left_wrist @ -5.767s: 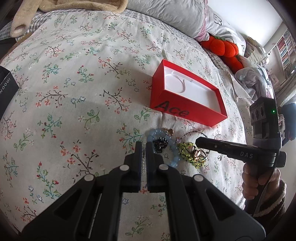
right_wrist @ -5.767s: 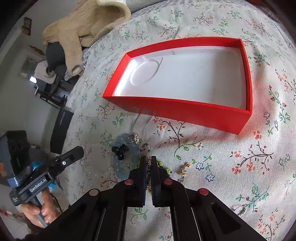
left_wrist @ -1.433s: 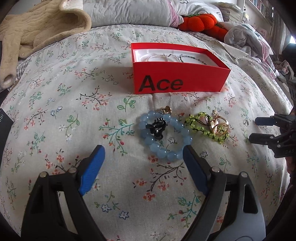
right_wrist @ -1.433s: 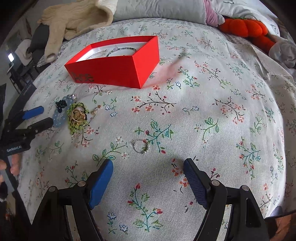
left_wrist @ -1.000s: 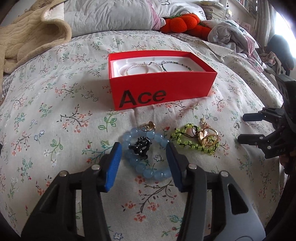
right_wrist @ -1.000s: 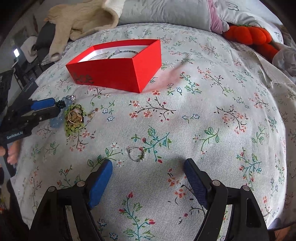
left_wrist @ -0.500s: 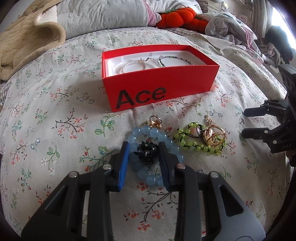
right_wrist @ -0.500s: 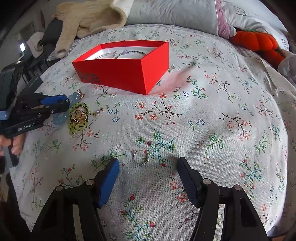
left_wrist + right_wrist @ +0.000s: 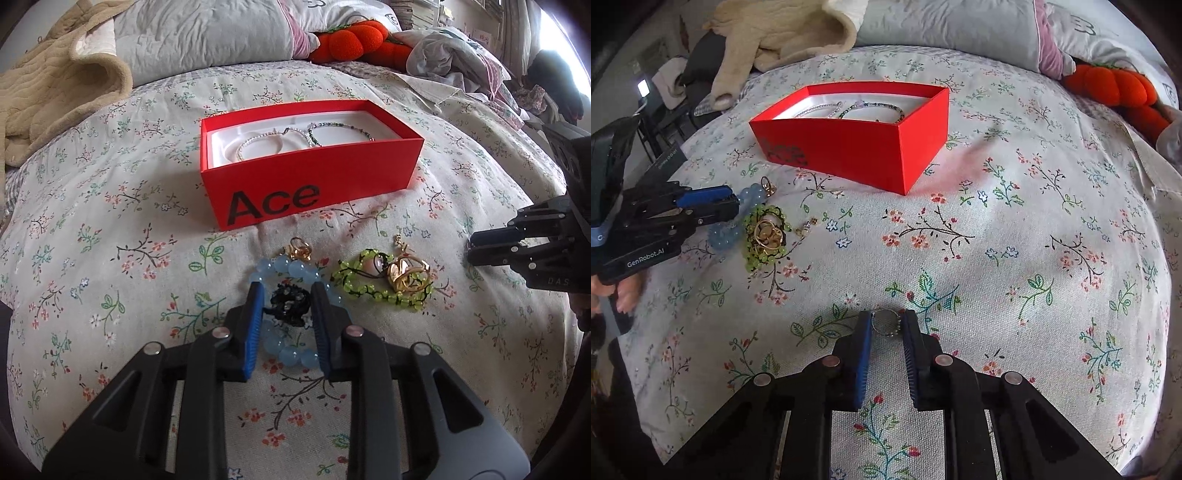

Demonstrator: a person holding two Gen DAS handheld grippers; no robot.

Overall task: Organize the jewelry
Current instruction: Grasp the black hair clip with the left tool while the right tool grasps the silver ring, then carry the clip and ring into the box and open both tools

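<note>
A red box (image 9: 369, 170) marked "Ace" holds thin bead necklaces (image 9: 273, 138) on the floral bedspread; it also shows in the right wrist view (image 9: 871, 155). My left gripper (image 9: 287, 295) has its jaws close around a black hair clip (image 9: 288, 301) lying inside a blue bead bracelet (image 9: 291, 267). A green bead bracelet (image 9: 354, 286) with gold rings (image 9: 406, 275) lies to the right. My right gripper (image 9: 886, 323) has its jaws narrowed around a small silver ring (image 9: 884, 321) on the bed.
A beige blanket (image 9: 48, 92) lies at the back left, a grey pillow (image 9: 207, 33) and an orange plush (image 9: 354, 40) at the back. A gold charm (image 9: 300, 249) sits by the blue bracelet. The bed falls away at left and right.
Both grippers have moved forward and narrowed their jaws: the left around the black clip, the right around the silver ring.
</note>
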